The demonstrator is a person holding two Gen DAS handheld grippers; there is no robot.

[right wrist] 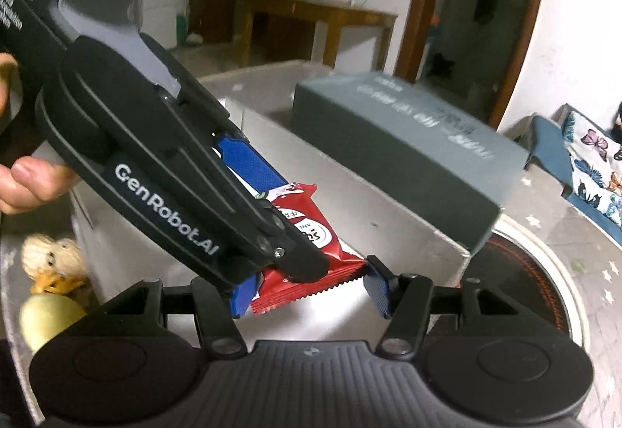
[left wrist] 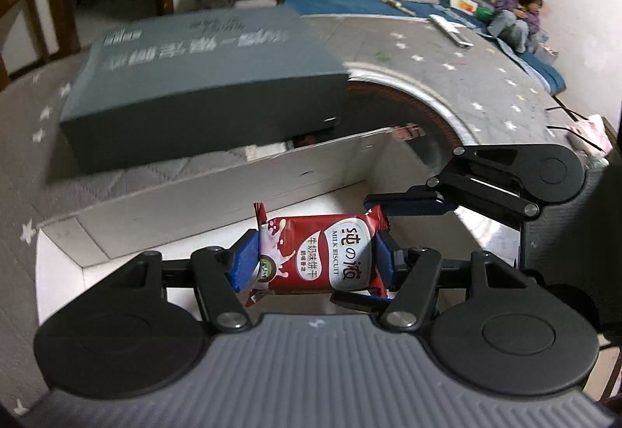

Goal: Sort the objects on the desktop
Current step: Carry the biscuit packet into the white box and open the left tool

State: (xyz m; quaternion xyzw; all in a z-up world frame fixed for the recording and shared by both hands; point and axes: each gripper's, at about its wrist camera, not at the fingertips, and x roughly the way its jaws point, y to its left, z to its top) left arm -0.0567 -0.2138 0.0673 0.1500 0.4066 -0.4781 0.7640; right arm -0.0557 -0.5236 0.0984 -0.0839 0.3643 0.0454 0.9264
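A red milk biscuit packet point(left wrist: 322, 253) hangs over an open white box point(left wrist: 194, 191). My left gripper point(left wrist: 315, 235) is shut on it, one blue pad against each long side. From the right, my right gripper point(left wrist: 353, 249) clamps the packet's end, one finger above its corner and one beneath. In the right wrist view the biscuit packet point(right wrist: 311, 288) has its serrated end between the pads of my right gripper point(right wrist: 311, 272), and my left gripper point(right wrist: 299, 229) slants in from the upper left. Below lies the white box point(right wrist: 388, 229).
A grey lid point(left wrist: 202, 78) rests tilted on the box's far edge. A round black-and-orange appliance point(right wrist: 525, 272) sits right of the box. A toy duck point(right wrist: 54, 261) and a pale yellow ball point(right wrist: 46, 323) lie left. A person sits on the sofa point(left wrist: 517, 16) beyond the star-patterned tablecloth point(left wrist: 486, 78).
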